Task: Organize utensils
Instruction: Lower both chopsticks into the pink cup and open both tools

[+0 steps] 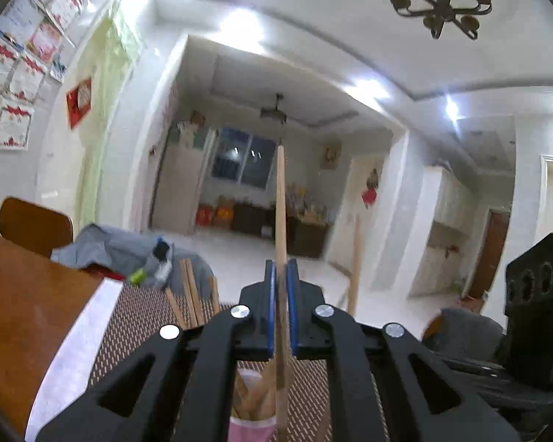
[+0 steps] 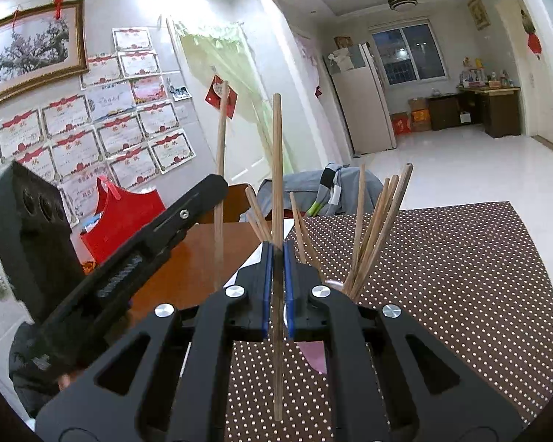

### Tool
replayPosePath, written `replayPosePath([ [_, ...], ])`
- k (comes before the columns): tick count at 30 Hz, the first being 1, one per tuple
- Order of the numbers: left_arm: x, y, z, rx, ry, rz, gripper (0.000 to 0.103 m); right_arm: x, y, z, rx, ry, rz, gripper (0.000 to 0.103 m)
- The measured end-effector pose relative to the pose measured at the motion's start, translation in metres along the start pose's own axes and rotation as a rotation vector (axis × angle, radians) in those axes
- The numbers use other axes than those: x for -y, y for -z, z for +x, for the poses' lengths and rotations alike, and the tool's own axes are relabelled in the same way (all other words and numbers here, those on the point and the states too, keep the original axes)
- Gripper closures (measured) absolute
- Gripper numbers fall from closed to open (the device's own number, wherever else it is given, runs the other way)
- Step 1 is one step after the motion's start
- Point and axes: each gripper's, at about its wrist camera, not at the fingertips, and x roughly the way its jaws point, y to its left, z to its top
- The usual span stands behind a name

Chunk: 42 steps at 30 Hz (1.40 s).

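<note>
My left gripper [image 1: 281, 269] is shut on a wooden chopstick [image 1: 281, 199] held upright, its lower end over a pink cup [image 1: 252, 429] that holds several chopsticks. My right gripper [image 2: 276, 254] is shut on another upright chopstick [image 2: 277, 169]. In the right wrist view the pink cup [image 2: 315, 355] sits just behind the fingers, with several chopsticks [image 2: 378, 228] fanning out of it. The left gripper's body [image 2: 136, 258] shows at the left there, with its chopstick [image 2: 220, 169] sticking up. The right gripper's body [image 1: 534, 305] shows at the right edge of the left wrist view.
A brown dotted placemat [image 2: 442, 276] covers the wooden table [image 1: 25, 305]. A red bag [image 2: 123, 217] stands at the table's far left. A grey cloth [image 2: 335, 188] lies over a chair past the table's far edge, next to a wooden chair back [image 1: 33, 224].
</note>
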Motion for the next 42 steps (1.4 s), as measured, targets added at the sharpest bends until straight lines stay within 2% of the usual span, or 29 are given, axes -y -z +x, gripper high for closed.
replayPosePath([
  [2,-0.001,0.004,0.008,0.054,-0.018,0.007,0.097,0.002,-0.001,0.002,0.008,0.004,0.001,0.096],
  [8,-0.006,0.013,0.029,0.139,-0.053,0.001,0.097,0.014,-0.005,0.016,0.018,0.024,0.006,0.097],
  [20,-0.003,0.028,0.055,0.206,-0.116,0.033,0.097,0.031,-0.003,0.03,0.036,0.135,-0.01,0.097],
  [27,-0.002,0.044,0.056,0.14,-0.148,0.053,0.097,0.031,-0.003,0.027,0.063,0.147,-0.009,0.097],
  [34,0.0,0.052,0.052,0.007,-0.162,0.07,0.096,0.026,-0.004,0.02,0.09,0.142,-0.004,0.096],
  [37,0.0,0.054,0.048,-0.058,-0.186,0.084,0.082,0.022,-0.004,0.02,0.096,0.137,-0.013,0.096],
  [40,-0.002,0.051,0.036,-0.1,-0.205,0.096,0.081,0.017,-0.003,0.016,0.108,0.131,-0.022,0.096],
  [42,-0.006,0.045,0.029,-0.126,-0.237,0.095,0.076,0.013,-0.004,0.014,0.117,0.127,-0.029,0.096],
])
